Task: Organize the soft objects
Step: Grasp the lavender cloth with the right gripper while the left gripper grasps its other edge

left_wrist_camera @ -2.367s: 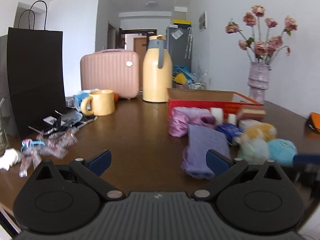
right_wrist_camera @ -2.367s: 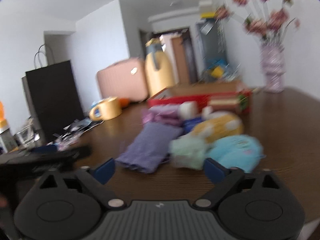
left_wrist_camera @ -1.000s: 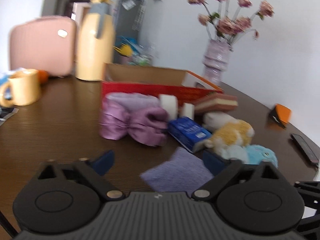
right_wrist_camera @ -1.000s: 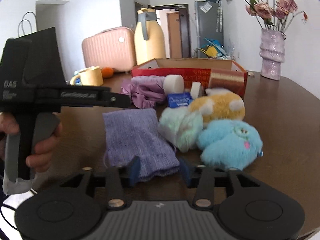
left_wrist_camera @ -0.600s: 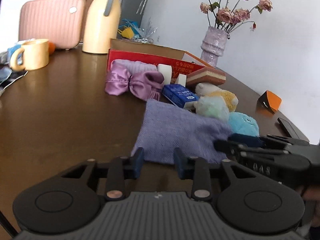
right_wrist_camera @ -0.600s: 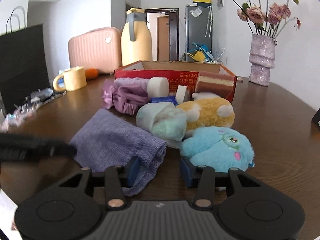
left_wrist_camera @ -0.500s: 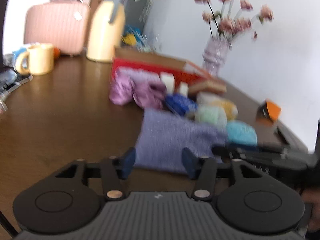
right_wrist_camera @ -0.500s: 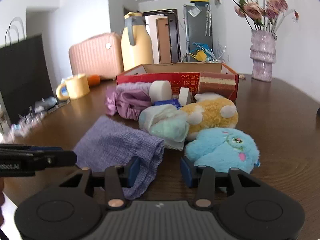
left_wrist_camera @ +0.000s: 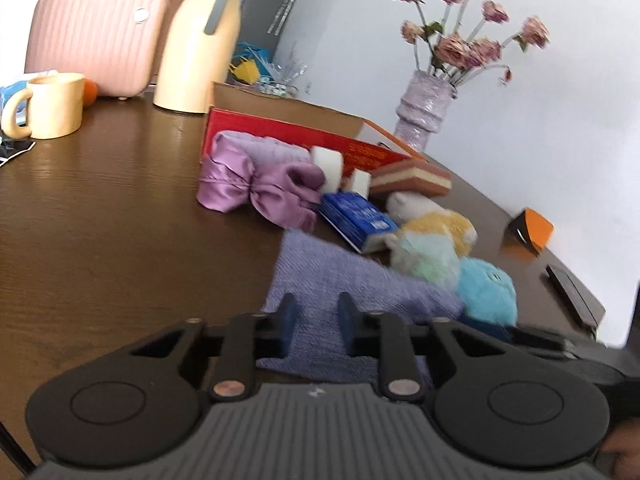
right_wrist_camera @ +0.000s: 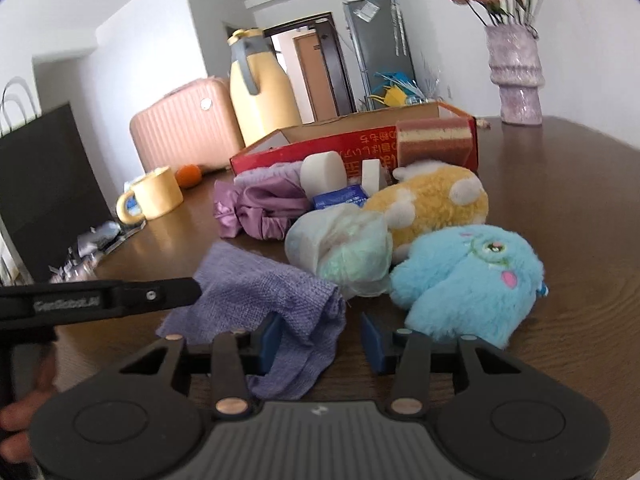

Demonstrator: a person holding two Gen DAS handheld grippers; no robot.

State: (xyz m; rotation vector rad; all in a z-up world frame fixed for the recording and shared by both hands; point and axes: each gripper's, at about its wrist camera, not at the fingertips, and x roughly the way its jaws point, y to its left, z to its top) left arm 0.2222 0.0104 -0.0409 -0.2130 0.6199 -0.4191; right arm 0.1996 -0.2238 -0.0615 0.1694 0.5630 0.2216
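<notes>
A purple knitted cloth (left_wrist_camera: 352,280) lies flat on the brown table (left_wrist_camera: 120,240), in front of the other soft things. My left gripper (left_wrist_camera: 316,318) is down on its near edge. Its jaws are closing, and cloth fills the narrow gap between the pads. In the right wrist view the same cloth (right_wrist_camera: 256,292) is bunched at its right corner. That fold rests against the left finger of my right gripper (right_wrist_camera: 322,338). The right jaws are closing slowly and the right pad is bare. A blue plush (right_wrist_camera: 468,280), a yellow plush (right_wrist_camera: 432,204) and a pale green bundle (right_wrist_camera: 344,248) sit just behind.
Further back are a satin purple bundle (right_wrist_camera: 260,208), a blue packet (left_wrist_camera: 356,216), white foam pieces and a layered sponge (right_wrist_camera: 434,136) against an open red box (right_wrist_camera: 360,140). A mug (left_wrist_camera: 52,104), a jug (left_wrist_camera: 196,40), a pink case (left_wrist_camera: 96,36) and a vase (left_wrist_camera: 424,112) ring the table. A phone (left_wrist_camera: 572,292) lies near the right edge.
My left gripper dropped onto the cloth's near edge and its jaws narrowed sharply. The right gripper rolled a little, and the cloth's right corner bunched up against its left finger.
</notes>
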